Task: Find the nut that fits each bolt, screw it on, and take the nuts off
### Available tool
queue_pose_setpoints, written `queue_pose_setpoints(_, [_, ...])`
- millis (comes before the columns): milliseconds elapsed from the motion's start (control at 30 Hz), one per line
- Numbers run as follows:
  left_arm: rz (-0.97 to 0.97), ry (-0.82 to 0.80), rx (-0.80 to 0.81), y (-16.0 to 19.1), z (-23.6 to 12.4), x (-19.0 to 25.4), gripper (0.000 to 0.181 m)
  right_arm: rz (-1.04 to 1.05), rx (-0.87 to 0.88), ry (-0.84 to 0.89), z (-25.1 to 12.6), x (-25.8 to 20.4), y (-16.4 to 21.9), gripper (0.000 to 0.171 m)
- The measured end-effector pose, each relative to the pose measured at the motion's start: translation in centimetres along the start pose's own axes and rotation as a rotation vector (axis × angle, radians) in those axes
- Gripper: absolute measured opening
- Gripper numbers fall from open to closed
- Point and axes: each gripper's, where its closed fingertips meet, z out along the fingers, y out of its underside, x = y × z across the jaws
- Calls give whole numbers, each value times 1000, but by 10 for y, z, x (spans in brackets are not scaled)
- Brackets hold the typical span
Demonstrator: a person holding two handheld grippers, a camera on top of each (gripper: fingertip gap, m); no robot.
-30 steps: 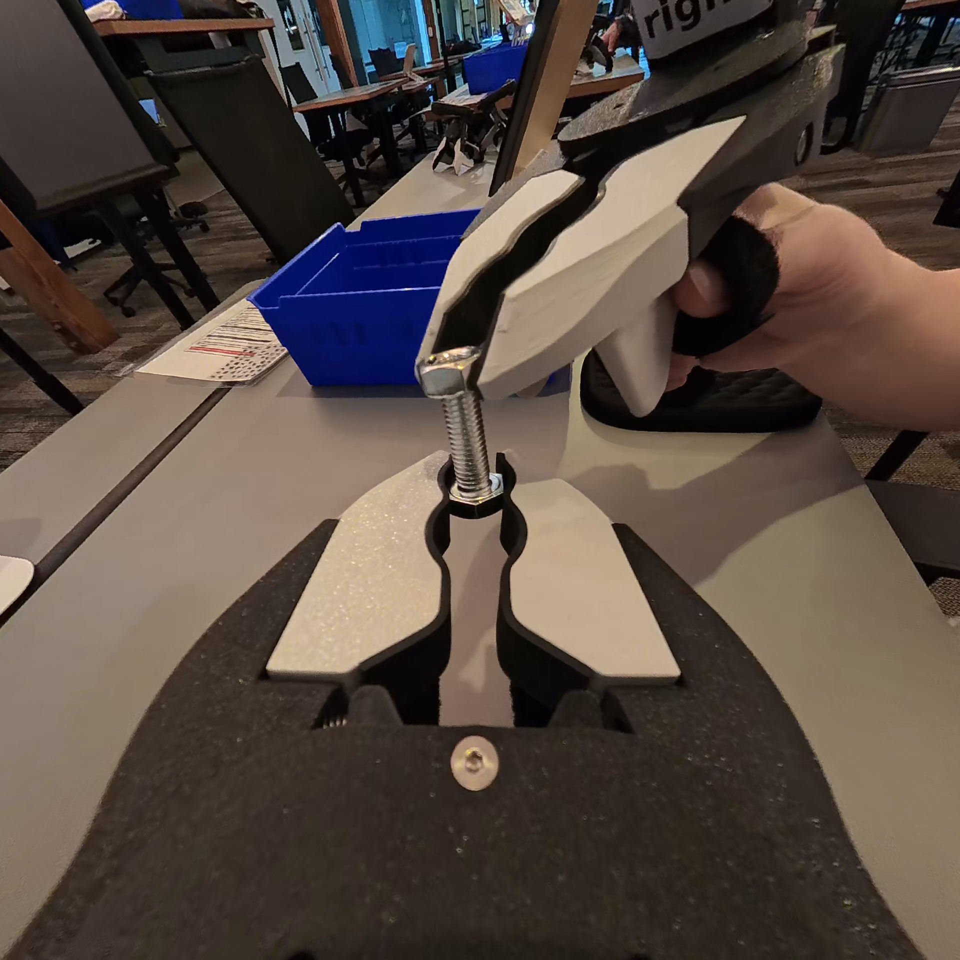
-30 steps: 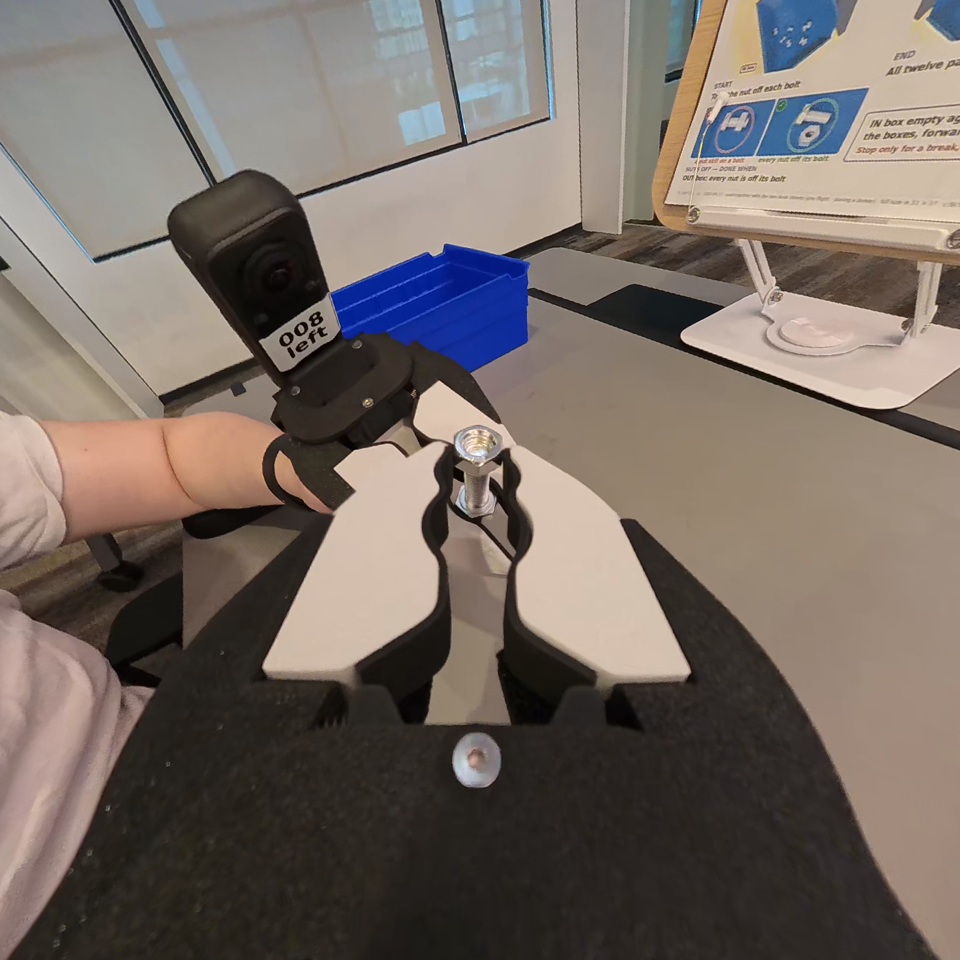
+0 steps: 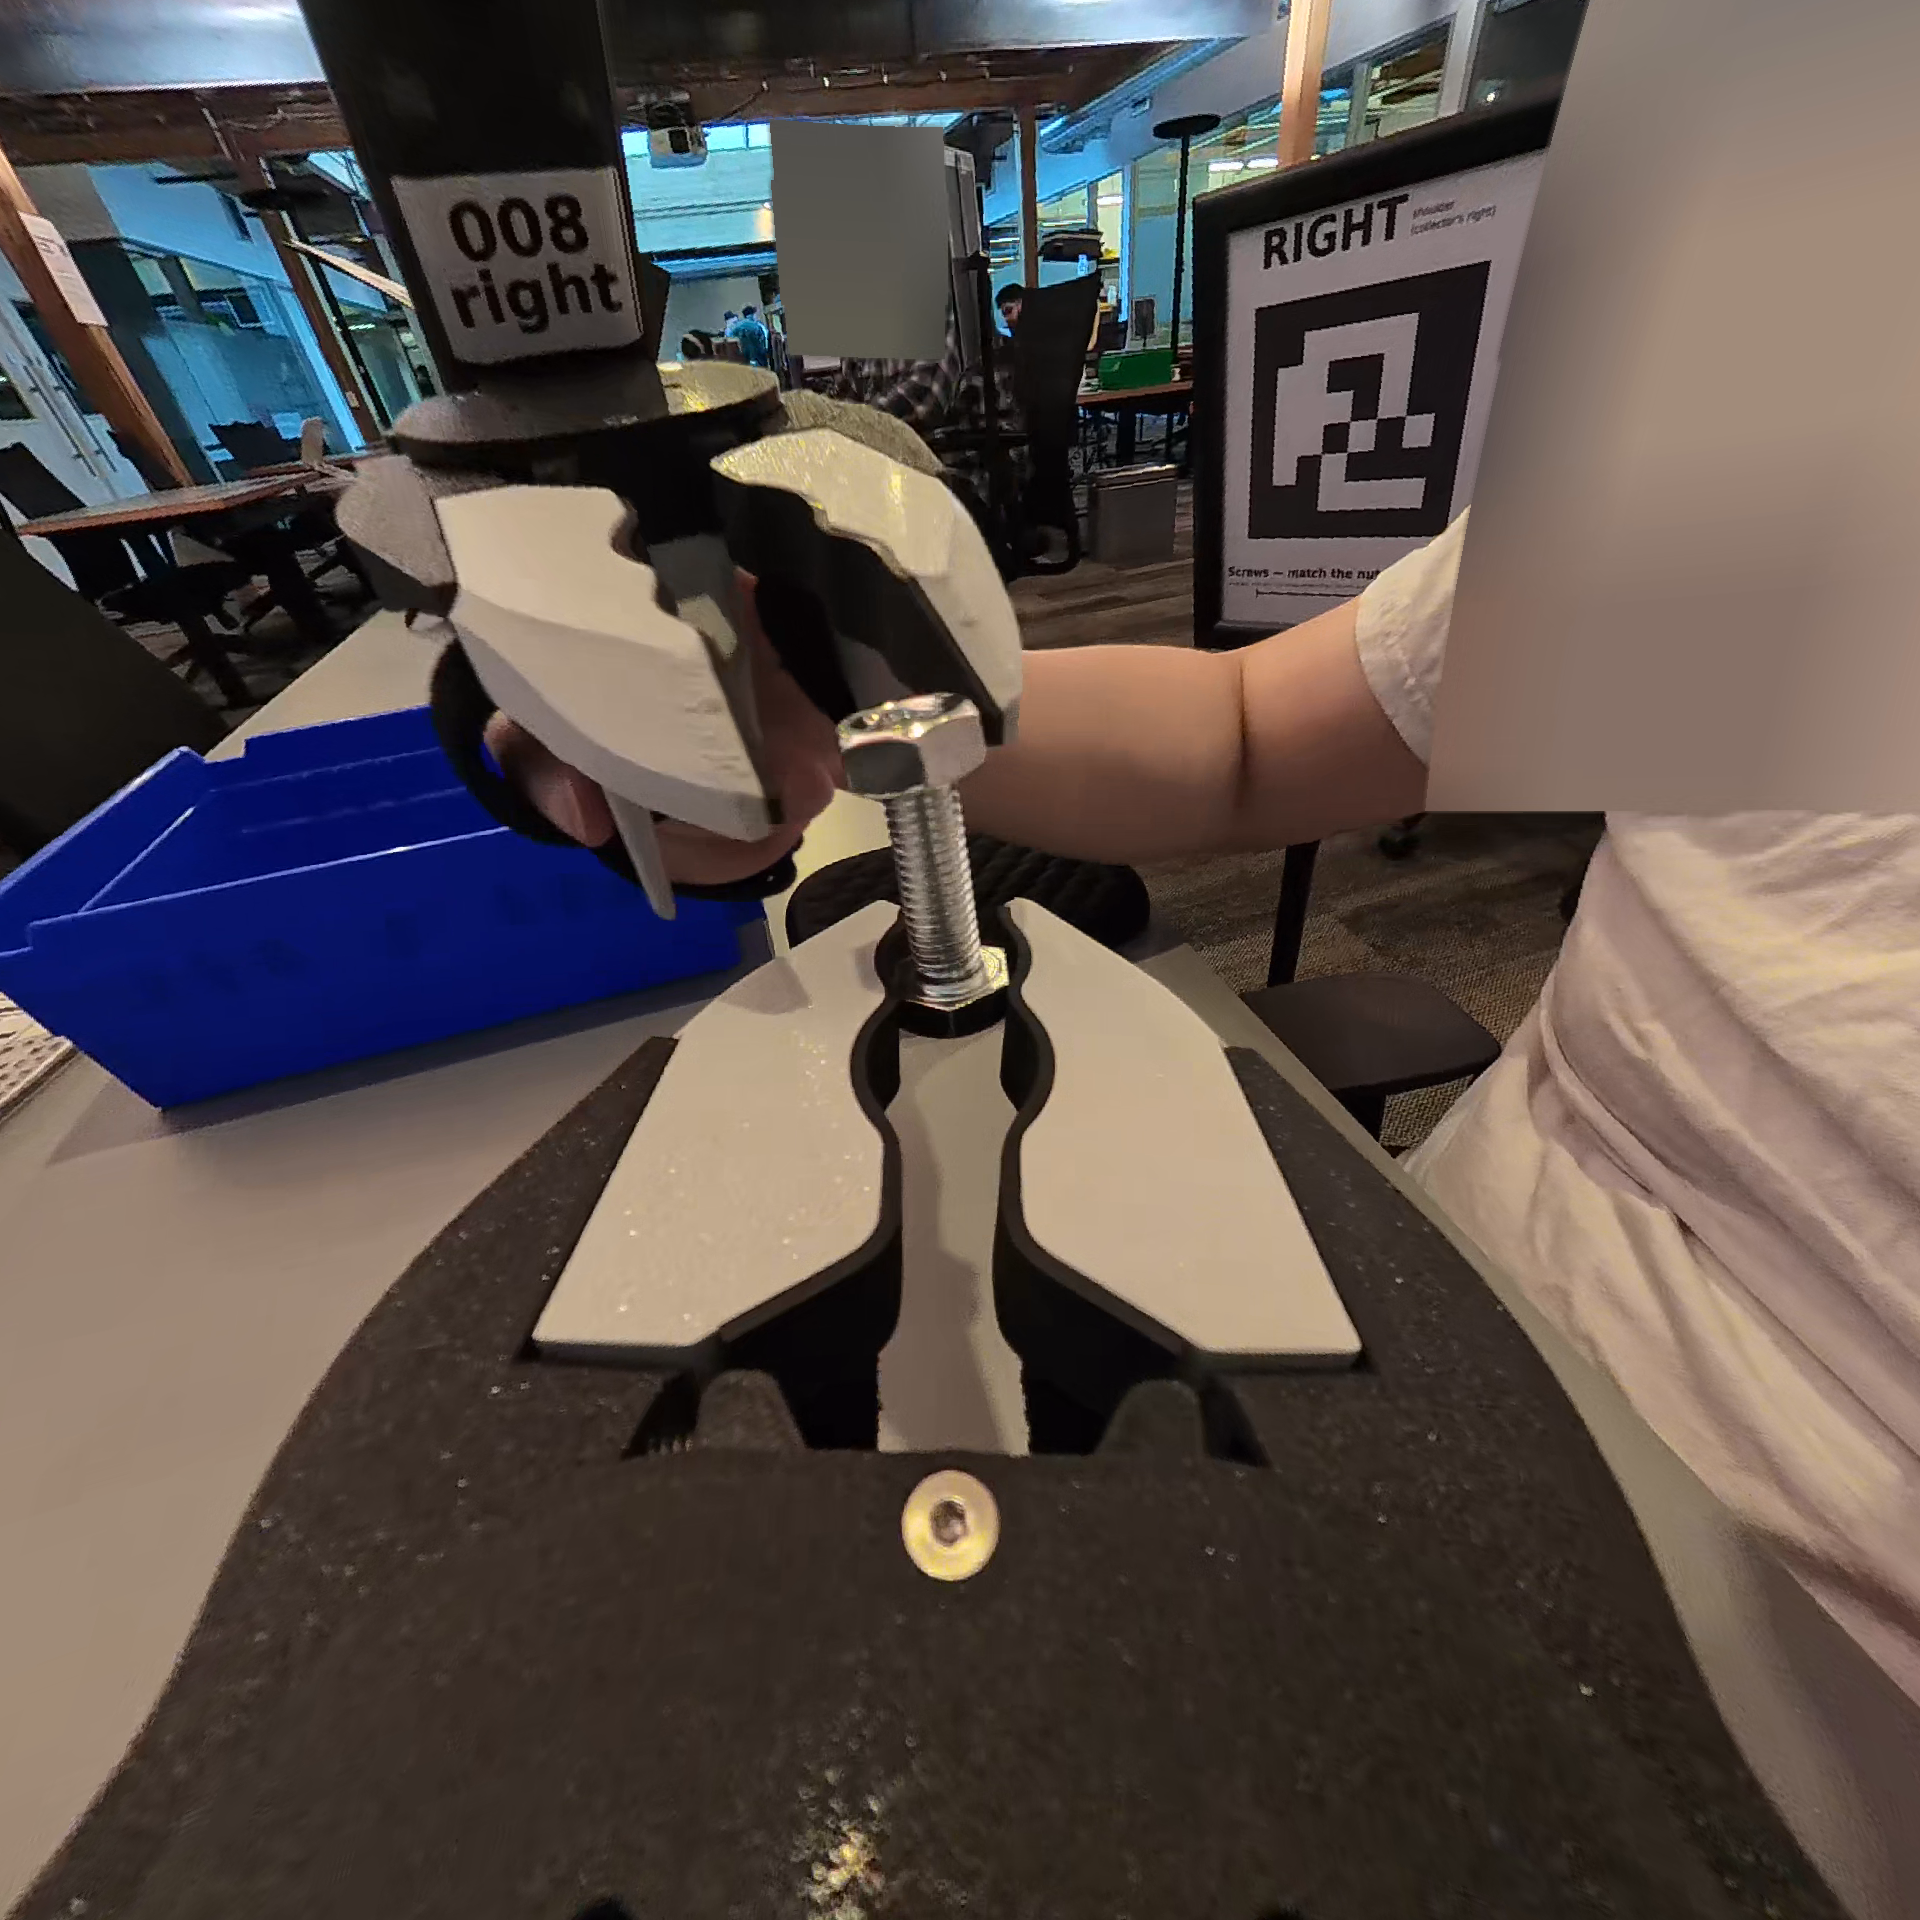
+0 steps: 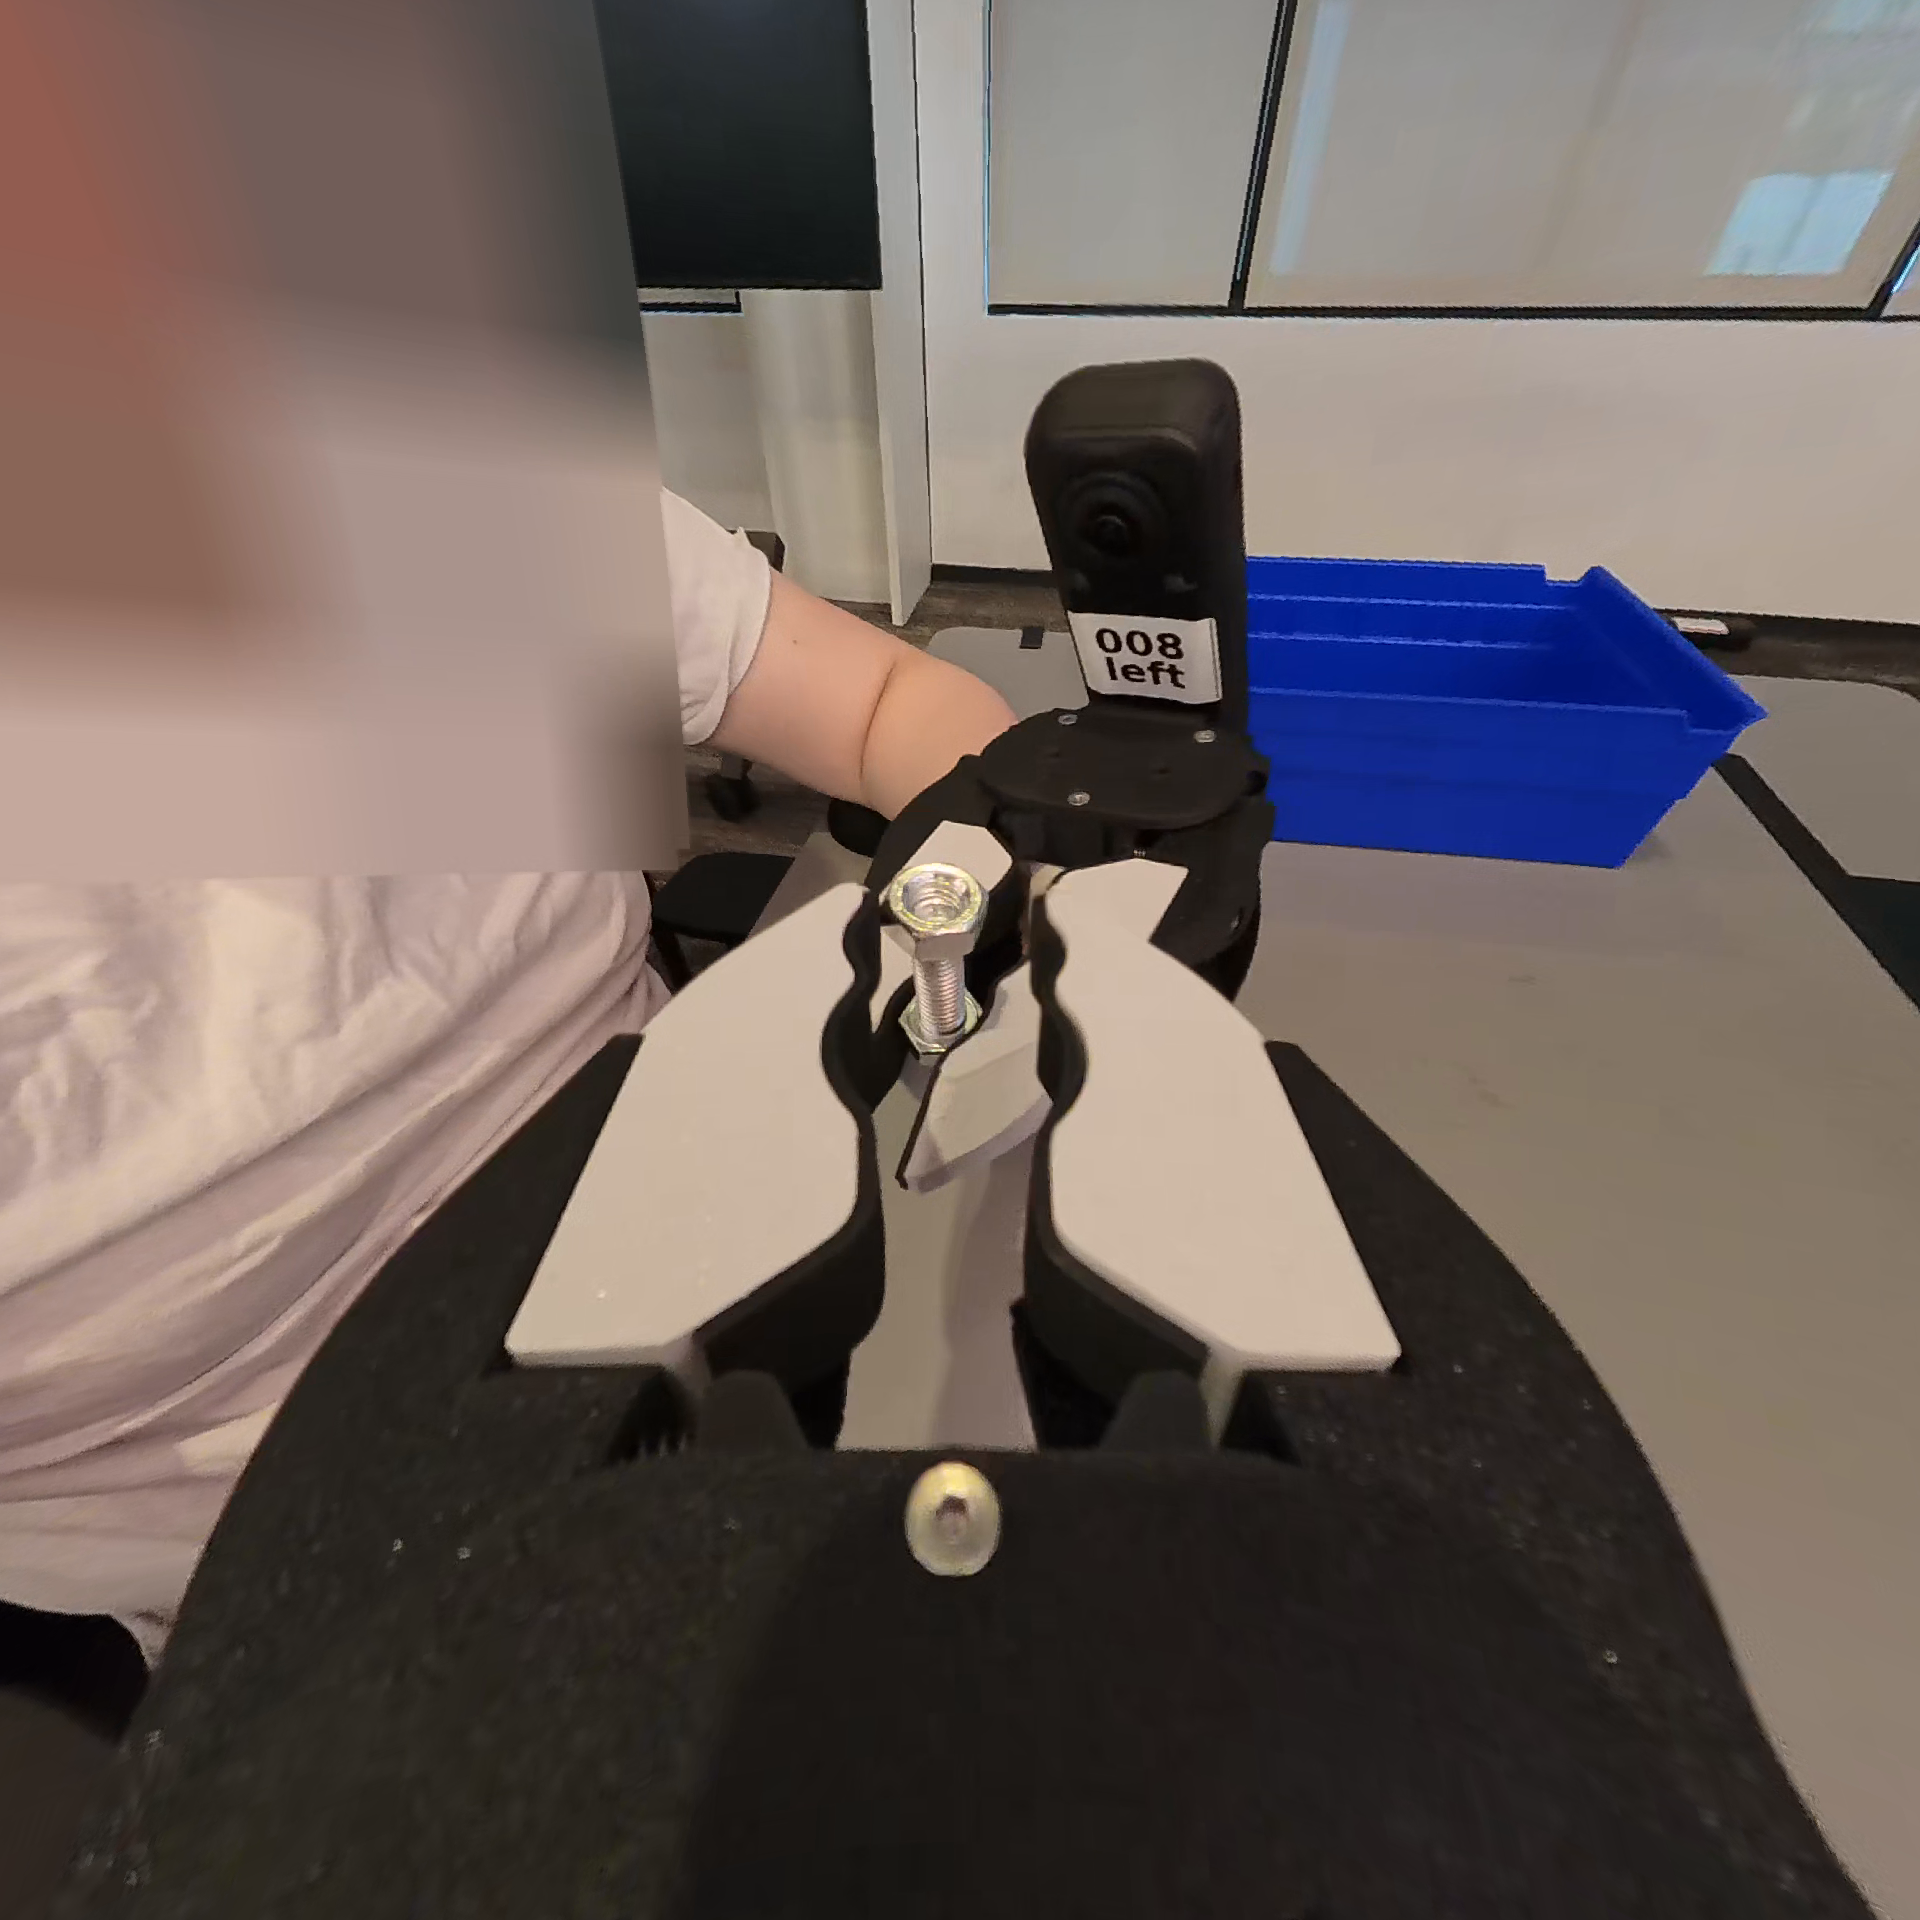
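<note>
Left claw (image 3: 951, 971) is clamped on the nut (image 3: 951, 982), tips closed around it, bolt (image 3: 930, 842) standing upright out of it. Right claw (image 4: 961, 935) is spread a bit wider than the bolt head (image 4: 933, 909). In the right wrist view its left finger sits against the head and the right finger shows a clear gap, so it's not gripping right now. All of it is held in the air near the desk (image 3: 156, 1299) edge closest to the person, blue bin (image 3: 343, 904) further back on the desk.

Only a short bit of thread looks engaged in the nut, judging by how much shank is bare. Risks from here:
- bolt is only held by that thread, so a knock from the loose right claw could tilt it or cross-thread it
- if the right claw closes off-centre it'll catch a corner of the hex and slip
- if the nut comes fully off with the head ungripped, the bolt drops and may roll off the desk edge
</note>
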Motion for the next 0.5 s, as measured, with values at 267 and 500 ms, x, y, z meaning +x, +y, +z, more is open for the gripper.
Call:
queue_pose_setpoints(267, [-2, -17, -1, 0, -1, -3, 14, 7, 24, 15, -1, -3, -4, 24])
queue_pose_setpoints(500, [-1, -37, -4, 1, -1, -5, 14, 4, 15, 71, -1, 0, -3, 18])
